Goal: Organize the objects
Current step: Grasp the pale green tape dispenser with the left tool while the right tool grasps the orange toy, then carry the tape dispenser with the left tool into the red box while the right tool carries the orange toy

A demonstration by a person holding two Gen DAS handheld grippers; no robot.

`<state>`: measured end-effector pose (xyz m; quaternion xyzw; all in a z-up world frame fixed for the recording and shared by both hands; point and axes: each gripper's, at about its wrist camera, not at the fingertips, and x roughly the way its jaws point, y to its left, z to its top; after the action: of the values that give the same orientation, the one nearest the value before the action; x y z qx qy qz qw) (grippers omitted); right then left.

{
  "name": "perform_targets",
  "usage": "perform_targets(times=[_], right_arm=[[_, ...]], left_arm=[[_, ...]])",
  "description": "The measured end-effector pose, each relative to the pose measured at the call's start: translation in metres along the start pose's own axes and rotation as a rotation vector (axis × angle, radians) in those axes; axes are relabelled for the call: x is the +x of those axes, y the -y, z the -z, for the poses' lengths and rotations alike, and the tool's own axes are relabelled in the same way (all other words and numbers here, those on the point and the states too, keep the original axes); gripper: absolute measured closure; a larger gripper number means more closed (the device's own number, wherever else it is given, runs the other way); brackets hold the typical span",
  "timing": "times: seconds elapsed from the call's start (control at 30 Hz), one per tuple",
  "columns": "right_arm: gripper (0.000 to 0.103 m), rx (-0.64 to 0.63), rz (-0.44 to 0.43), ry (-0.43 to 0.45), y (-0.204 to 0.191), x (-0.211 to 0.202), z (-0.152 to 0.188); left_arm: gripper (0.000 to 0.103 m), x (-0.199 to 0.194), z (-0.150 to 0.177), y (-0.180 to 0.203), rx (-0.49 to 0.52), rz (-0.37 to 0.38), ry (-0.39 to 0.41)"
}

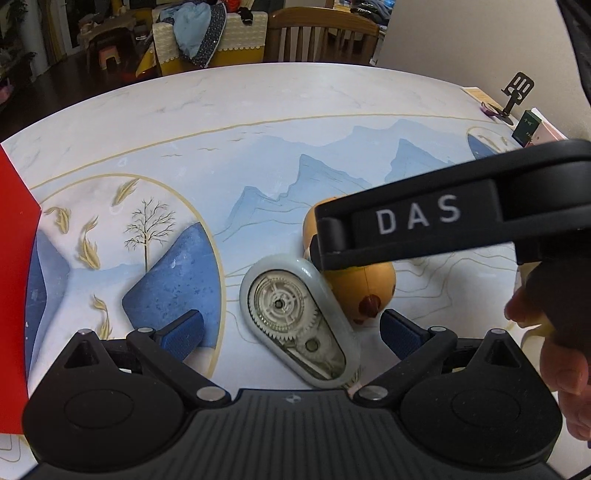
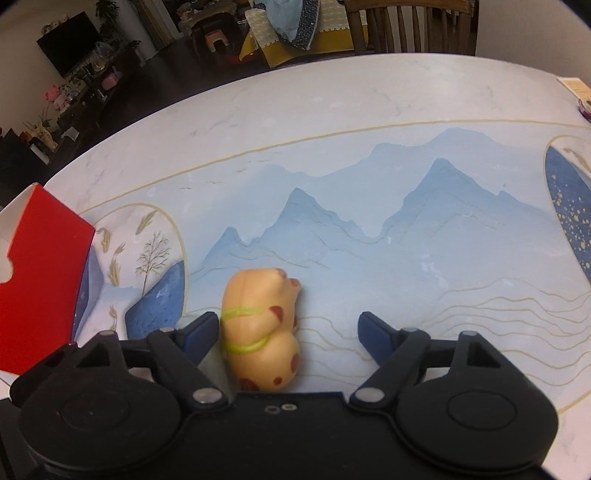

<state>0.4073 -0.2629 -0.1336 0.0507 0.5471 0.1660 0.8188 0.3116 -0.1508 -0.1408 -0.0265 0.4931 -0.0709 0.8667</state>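
Toy pig sits between my right tool's parted jaws, one pad touching. My left tool gapes over the tape dispenser. Next I'd judge: close both, carry to the red box at the counter's left edge.

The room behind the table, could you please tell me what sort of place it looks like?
Most likely a lived-in home, a dining area opening onto a living room. A wooden dining chair stands at the table, a sofa behind is heaped with laundry, and a dark television hangs on the wall.
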Motion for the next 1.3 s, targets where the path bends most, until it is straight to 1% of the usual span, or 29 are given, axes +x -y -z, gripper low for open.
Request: perform_targets(times=[0.03,0.1,0.13,0.17,0.2,0.23,0.27,0.33,0.37,0.43,0.47,0.5,0.57,0.6,0.67,0.73,0.83,0.97,1.1,1.3], right_arm=[[0.024,0.008,-0.012,-0.005,0.001,0.002,-0.001],[0.026,0.013,-0.028,-0.010,0.001,0.005,-0.001],[0.026,0.008,-0.031,-0.009,0.000,0.006,0.000],[0.028,0.001,-0.035,-0.010,-0.002,0.007,0.000],[0.031,-0.005,-0.038,-0.010,-0.003,0.008,0.000],[0.032,-0.009,-0.039,-0.009,-0.005,0.008,0.001],[0.034,-0.013,-0.042,-0.006,-0.006,0.008,0.001],[0.040,-0.019,-0.047,-0.008,-0.008,0.009,0.001],[0.045,-0.020,-0.049,-0.009,-0.008,0.009,0.002],[0.050,-0.017,-0.060,-0.005,-0.008,0.008,0.003],[0.056,-0.017,-0.069,-0.003,-0.008,0.007,0.003],[0.057,-0.017,-0.078,-0.001,-0.009,0.006,0.004],[0.057,-0.032,-0.053,0.010,-0.011,0.003,0.006],[0.058,-0.043,-0.042,0.016,-0.011,0.001,0.008],[0.059,-0.047,-0.038,0.023,-0.009,-0.003,0.011],[0.059,-0.044,-0.037,0.026,-0.005,-0.007,0.015],[0.060,-0.041,-0.028,0.021,0.000,-0.013,0.024],[0.060,-0.039,-0.036,0.007,0.002,-0.022,0.038],[0.060,-0.058,-0.045,0.006,-0.002,-0.036,0.053],[0.060,-0.088,-0.073,-0.015,-0.016,-0.054,0.080]], left_arm=[[0.002,0.001,0.000,0.000,0.002,0.001,0.002],[0.010,0.002,0.002,-0.001,0.006,0.009,0.002],[0.012,0.001,0.002,0.000,0.015,0.009,0.009],[0.015,0.000,0.003,0.001,0.025,0.006,0.013],[0.021,-0.001,0.004,0.002,0.039,0.004,0.018],[0.023,-0.002,0.005,0.004,0.050,0.006,0.023],[0.028,-0.003,0.006,0.004,0.053,0.006,0.026],[0.032,-0.005,0.007,0.004,0.053,0.015,0.030],[0.036,-0.005,0.008,0.005,0.055,0.014,0.032],[0.038,-0.007,0.009,0.004,0.055,0.019,0.033],[0.038,-0.007,0.010,0.004,0.054,0.022,0.034],[0.038,-0.008,0.011,0.002,0.052,0.022,0.035],[0.039,-0.010,0.013,0.002,0.049,0.022,0.035],[0.044,-0.010,0.015,0.002,0.047,0.021,0.036],[0.049,-0.013,0.016,-0.001,0.036,0.031,0.034],[0.049,-0.015,0.018,-0.005,0.021,0.046,0.027],[0.049,-0.019,0.024,-0.007,0.026,0.044,0.026],[0.049,-0.027,0.031,-0.011,0.010,0.063,0.029],[0.049,-0.037,0.037,-0.016,-0.001,0.076,0.029],[0.049,-0.055,0.056,-0.027,-0.027,0.100,0.020]])
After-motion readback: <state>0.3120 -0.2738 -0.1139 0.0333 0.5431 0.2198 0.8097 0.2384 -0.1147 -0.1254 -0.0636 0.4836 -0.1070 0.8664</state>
